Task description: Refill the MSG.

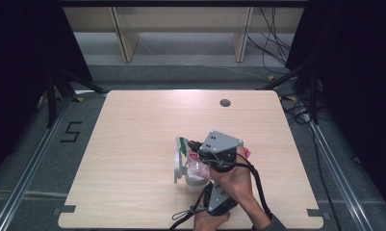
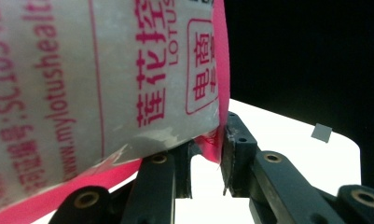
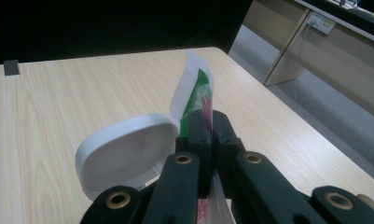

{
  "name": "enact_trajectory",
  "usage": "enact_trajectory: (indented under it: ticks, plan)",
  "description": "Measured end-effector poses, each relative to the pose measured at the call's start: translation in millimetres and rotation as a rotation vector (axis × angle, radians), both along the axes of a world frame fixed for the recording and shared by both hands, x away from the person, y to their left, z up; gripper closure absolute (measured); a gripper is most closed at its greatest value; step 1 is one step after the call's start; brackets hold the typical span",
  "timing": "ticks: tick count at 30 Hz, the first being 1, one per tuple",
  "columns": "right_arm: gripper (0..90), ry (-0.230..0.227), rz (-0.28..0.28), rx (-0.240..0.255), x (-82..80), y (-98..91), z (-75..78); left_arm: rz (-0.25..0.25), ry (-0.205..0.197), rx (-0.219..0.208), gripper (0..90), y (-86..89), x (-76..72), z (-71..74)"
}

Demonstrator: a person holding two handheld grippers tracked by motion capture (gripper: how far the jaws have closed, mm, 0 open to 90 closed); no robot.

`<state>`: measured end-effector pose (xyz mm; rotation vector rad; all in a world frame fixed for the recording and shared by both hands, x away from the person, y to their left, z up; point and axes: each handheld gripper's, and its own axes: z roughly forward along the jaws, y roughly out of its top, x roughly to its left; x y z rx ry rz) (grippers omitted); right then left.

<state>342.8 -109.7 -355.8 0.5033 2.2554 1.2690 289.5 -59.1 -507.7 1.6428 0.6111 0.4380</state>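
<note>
The pouch (image 2: 105, 79) is pinched between both tongs, left (image 2: 208, 154) at its pink edge, right (image 3: 211, 135) shut on its top.

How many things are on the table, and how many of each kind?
Plastic bag with pink print: 1
White container with open lid: 1
Grippers: 2, left gripper and right gripper, both clamped on the bag
Total: 4

table (image 1: 133, 144) bare left, far and right of centre, free passage there, grommet hole (image 1: 225, 102) flush at far edge, near-centre blocked by packet (image 1: 182, 146), open white lid (image 3: 124, 156) just beside it, both hands crowded there
</note>
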Motion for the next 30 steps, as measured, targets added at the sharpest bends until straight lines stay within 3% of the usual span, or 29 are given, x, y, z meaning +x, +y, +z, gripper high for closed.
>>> enact_trajectory:
  ticks: [2, 5, 8, 30]
  plan:
    - [89.8, 0.014, -0.005, 0.006, -0.3, -0.6, 0.1, -0.004, 0.0, -0.005, 75.3, 0.0, 0.1, 0.6]
    - [89.8, -0.003, 0.0, 0.005, -1.0, -0.3, 1.9, -0.002, -0.001, -0.003, 75.3, 0.0, 0.0, 1.4]
    - [89.7, 0.012, -0.001, -0.002, -0.1, 1.1, -1.3, -0.005, 0.003, -0.002, 75.3, 0.3, 0.6, 0.1]
    - [89.8, 0.003, 0.002, 0.006, 1.0, 0.5, -0.9, -0.002, 0.005, -0.01, 75.3, 0.6, 0.5, -0.5]
